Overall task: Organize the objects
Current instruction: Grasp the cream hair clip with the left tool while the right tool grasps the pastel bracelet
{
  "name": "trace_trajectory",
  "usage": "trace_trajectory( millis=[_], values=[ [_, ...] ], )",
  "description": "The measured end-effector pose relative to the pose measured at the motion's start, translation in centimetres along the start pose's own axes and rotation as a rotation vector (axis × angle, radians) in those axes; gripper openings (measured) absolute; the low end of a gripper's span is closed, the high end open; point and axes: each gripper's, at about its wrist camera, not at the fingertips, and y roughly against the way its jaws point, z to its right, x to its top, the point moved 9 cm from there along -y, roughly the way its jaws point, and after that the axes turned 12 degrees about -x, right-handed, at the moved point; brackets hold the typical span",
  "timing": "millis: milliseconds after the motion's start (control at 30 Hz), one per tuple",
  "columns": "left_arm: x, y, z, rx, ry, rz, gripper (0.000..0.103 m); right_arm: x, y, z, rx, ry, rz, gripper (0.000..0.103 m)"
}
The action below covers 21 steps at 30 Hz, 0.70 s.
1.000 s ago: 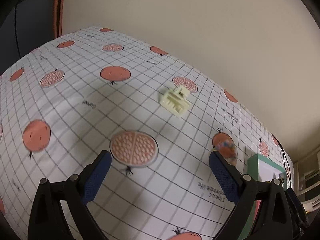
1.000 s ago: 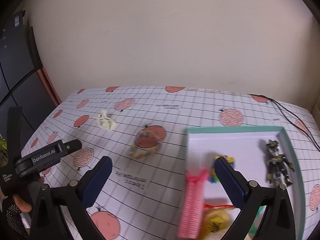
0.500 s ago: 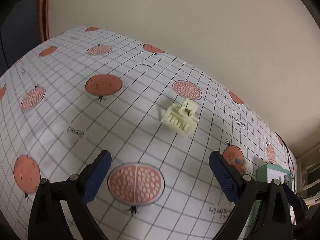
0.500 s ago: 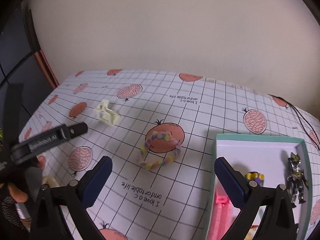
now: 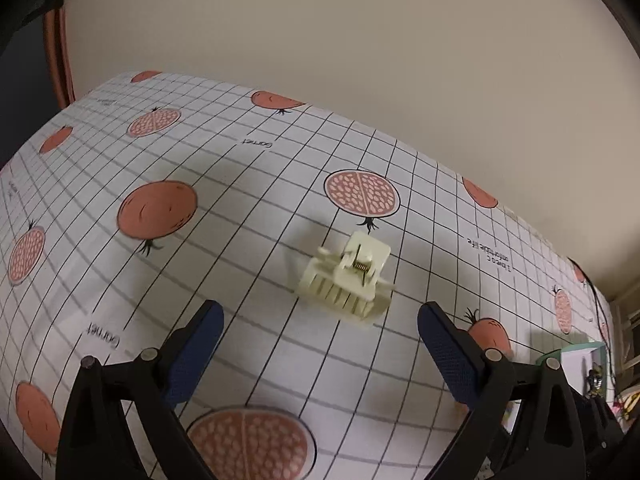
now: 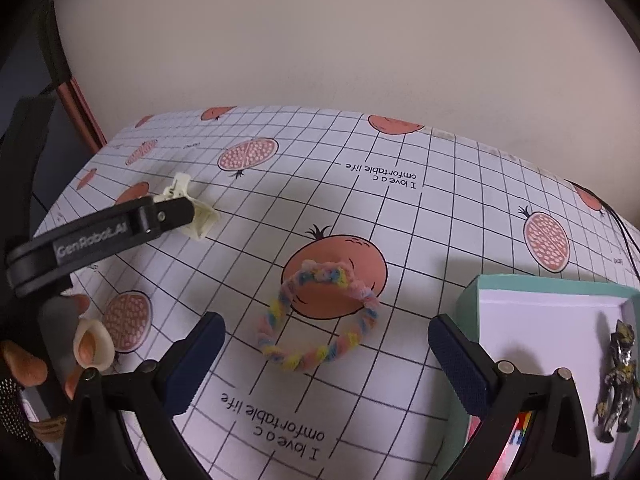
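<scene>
A cream plastic hair claw clip lies on the pomegranate-print tablecloth, just ahead of my left gripper, which is open and empty. In the right wrist view the same clip sits partly behind the left gripper's black arm. A pastel twisted bracelet lies on a printed fruit, right in front of my right gripper, open and empty. The teal-rimmed white box holds a metallic toy figure.
A hand grips the left tool at the left edge. The beige wall backs the table. A black cable runs along the far right. The box corner shows at right in the left wrist view, with colourful items inside.
My left gripper has moved closer to the claw clip, which now lies just ahead of its fingers. My right gripper has swung left from over the box to the bracelet.
</scene>
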Motion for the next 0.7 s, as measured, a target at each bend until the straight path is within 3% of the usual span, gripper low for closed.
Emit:
trace_trajectory(
  millis=[200, 267, 400, 500, 700],
  values=[
    [0.5, -1.5, 0.4, 0.019, -0.032, -0.01, 0.09, -0.2, -1.3, -0.1, -0.007, 0.011, -0.019, 0.102],
    [0.7, -1.8, 0.4, 0.019, -0.038, -0.008, 0.081, -0.3, -1.6, -0.1, -0.005, 0.009, -0.024, 0.102],
    [0.8, -2.3, 0.5, 0.028, -0.05, -0.013, 0.073, -0.4, -1.8, -0.4, -0.014, 0.03, -0.018, 0.101],
    [0.8, -2.3, 0.5, 0.032, -0.068, -0.015, 0.059, -0.6, -2.0, -0.6, -0.01, 0.031, -0.024, 0.098],
    [0.3, -2.4, 0.5, 0.051, -0.104, -0.01, 0.058, -1.0, -2.1, -0.7, -0.052, 0.069, -0.015, 0.087]
  ],
)
